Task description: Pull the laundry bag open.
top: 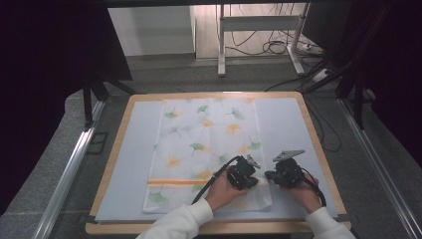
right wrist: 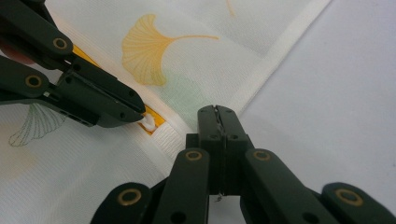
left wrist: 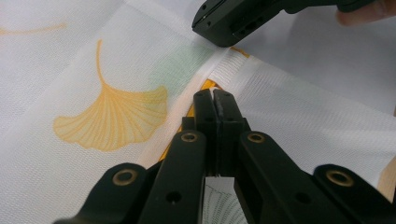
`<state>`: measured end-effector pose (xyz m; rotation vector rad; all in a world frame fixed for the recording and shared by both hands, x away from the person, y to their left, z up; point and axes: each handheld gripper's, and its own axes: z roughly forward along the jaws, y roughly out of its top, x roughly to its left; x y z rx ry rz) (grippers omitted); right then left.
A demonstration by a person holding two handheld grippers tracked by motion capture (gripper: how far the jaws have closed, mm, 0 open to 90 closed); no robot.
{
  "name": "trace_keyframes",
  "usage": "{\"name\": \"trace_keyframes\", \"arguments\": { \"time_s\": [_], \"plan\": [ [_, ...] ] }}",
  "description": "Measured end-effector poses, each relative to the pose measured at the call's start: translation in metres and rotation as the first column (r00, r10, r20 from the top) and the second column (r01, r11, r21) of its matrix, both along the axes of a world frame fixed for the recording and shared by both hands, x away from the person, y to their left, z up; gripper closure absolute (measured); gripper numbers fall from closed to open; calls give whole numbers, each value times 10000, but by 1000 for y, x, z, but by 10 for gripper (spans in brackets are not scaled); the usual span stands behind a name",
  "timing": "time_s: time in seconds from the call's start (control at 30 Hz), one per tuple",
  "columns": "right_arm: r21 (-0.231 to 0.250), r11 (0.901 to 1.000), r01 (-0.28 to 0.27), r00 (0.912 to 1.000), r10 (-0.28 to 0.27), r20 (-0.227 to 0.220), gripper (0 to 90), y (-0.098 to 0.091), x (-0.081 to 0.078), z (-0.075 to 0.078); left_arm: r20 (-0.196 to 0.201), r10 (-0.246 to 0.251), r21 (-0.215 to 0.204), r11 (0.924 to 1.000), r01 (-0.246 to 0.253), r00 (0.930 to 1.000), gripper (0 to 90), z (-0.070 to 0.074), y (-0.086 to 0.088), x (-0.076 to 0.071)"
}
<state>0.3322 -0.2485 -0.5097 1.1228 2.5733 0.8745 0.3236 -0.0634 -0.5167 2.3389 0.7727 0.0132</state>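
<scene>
Bench: a wooden-edged bench (top: 115,149) covered by a pale sheet is seen from above, in the middle of the high view.
Cloth: a white cloth (top: 204,144) printed with green and orange fan-shaped leaves is laid flat along the bench, from the upper middle to the lower middle of the frame; an orange stripe crosses it near its lower end.
Left gripper: the left gripper (top: 247,175) is held low over the lower right part of the cloth. In the left gripper view (left wrist: 214,100) its jaws are pressed together, and a fold of the cloth's hem is pinched between them.
Right gripper: the right gripper (top: 271,176) is held just beside the left one, at the cloth's right edge. In the right gripper view (right wrist: 218,114) its jaws are closed tight on the white hem of the cloth.
Hands: both hands are seen at the bottom of the high view, in white sleeves (top: 181,221).
Floor: grey floor and loose cables (top: 271,47) lie beyond the bench, at the top of the frame.
</scene>
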Motion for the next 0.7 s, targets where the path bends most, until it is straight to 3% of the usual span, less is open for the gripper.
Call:
{"name": "trace_keyframes", "arguments": {
  "time_s": [0.23, 0.33, 0.7],
  "plan": [
    [8, 10000, 17, 10000, -17, 97, 894, 0, -2, 2, -12, 16, -18, 10000, -16, 10000, 900, 0, 0, 1],
    [296, 9993, -211, 9998, 209, 72, 893, 2, -9, 8, -1, 13, -7, 10000, -13, 10000, 900, 0, 0, 1],
    [72, 9998, -175, 9985, 178, -512, 896, 8, -13, 2, 87, 12, 15, 10000, -12, 10000, 900, 0, -1, -1]
  ]
}}
